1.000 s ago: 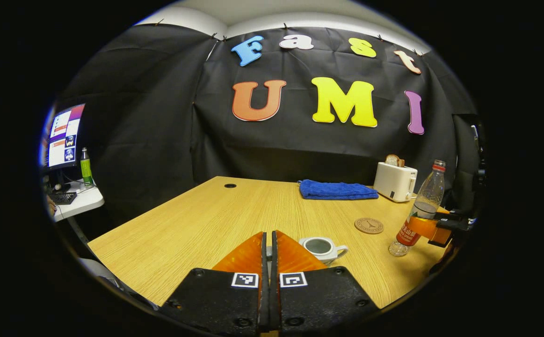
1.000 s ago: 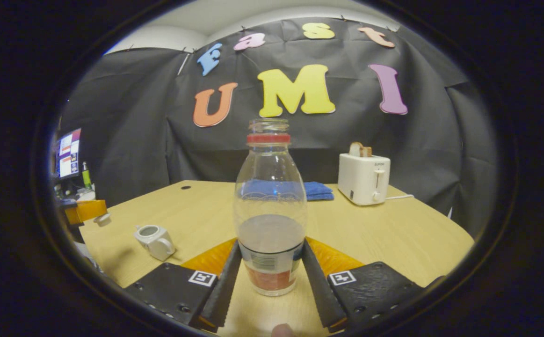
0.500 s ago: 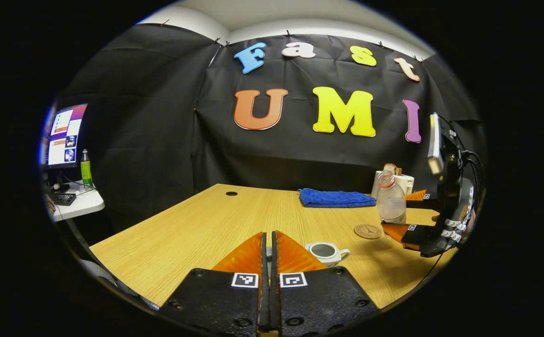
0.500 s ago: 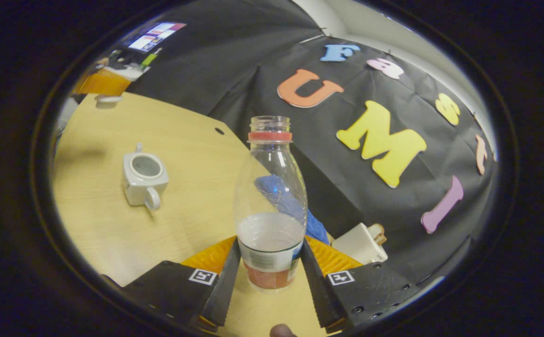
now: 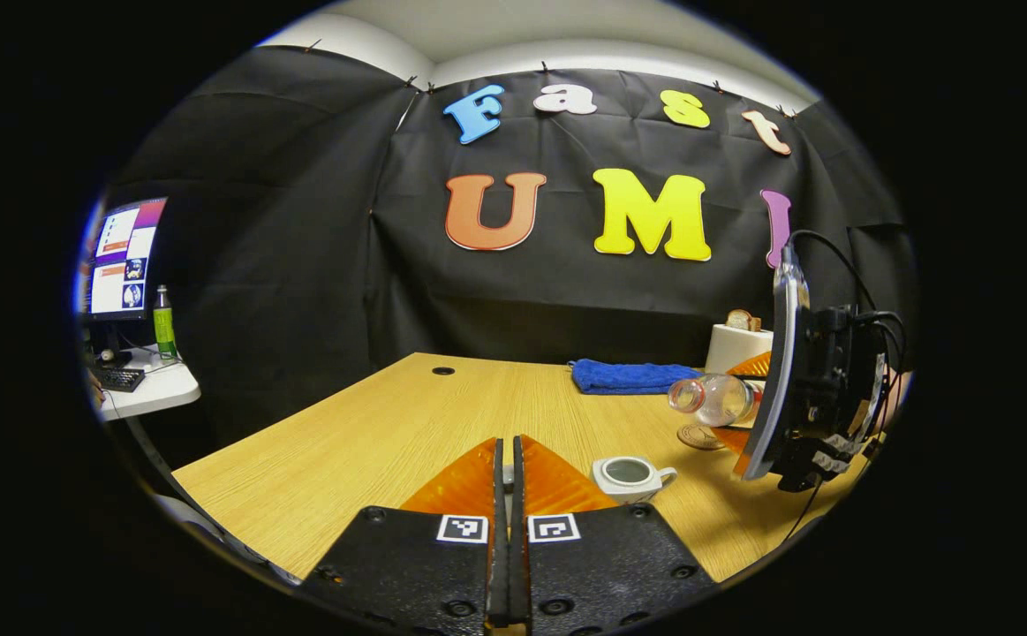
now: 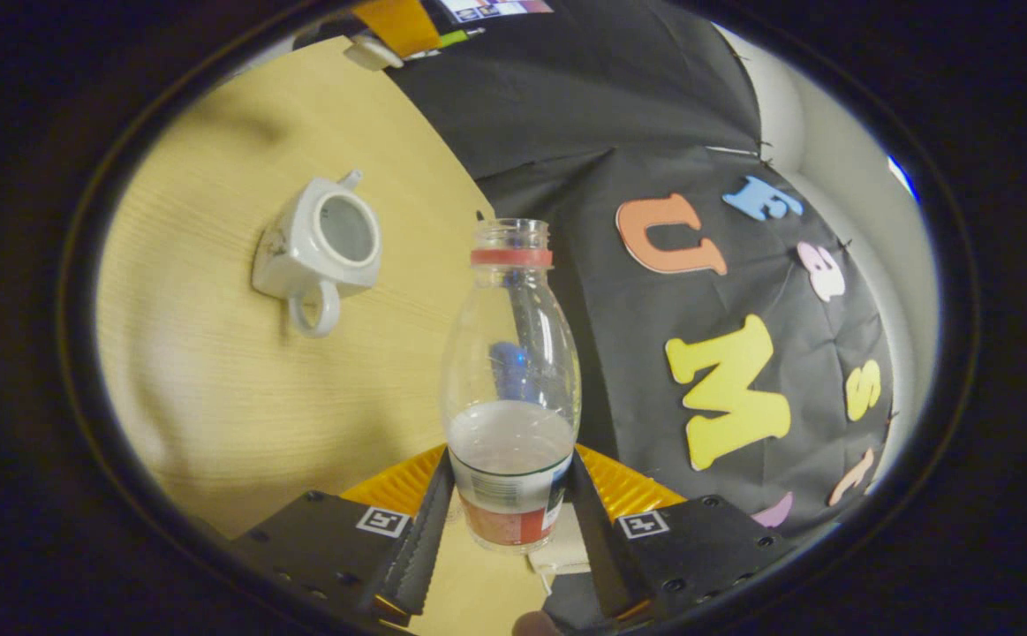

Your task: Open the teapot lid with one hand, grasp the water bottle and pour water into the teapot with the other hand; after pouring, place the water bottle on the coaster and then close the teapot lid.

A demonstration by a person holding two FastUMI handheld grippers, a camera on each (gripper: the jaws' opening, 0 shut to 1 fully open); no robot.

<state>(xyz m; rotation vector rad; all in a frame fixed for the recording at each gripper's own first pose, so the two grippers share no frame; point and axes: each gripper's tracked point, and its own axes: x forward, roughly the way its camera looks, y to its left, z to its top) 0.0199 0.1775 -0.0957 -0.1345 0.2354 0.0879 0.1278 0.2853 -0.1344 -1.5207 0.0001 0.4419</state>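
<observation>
Two tongs share the pour: our right tongs [image 6: 509, 521] grip the tilted water bottle [image 6: 511, 389], its mouth beside the open teapot [image 6: 323, 246] on the wooden tabletop [image 5: 389, 424]; we should centre it first. Our left tongs [image 5: 504, 459] are closed, apparently pinching the lid. Farther back: towel [image 5: 623, 375], toaster [image 5: 736, 346], coaster [image 5: 697, 436].

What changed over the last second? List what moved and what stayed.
The right gripper, shut on the water bottle, lifted it off the table and tipped it from upright to nearly horizontal, its mouth toward the teapot. The left gripper stayed shut, holding the lid; the teapot stayed open, and the coaster, blue cloth and toaster stayed put.
</observation>
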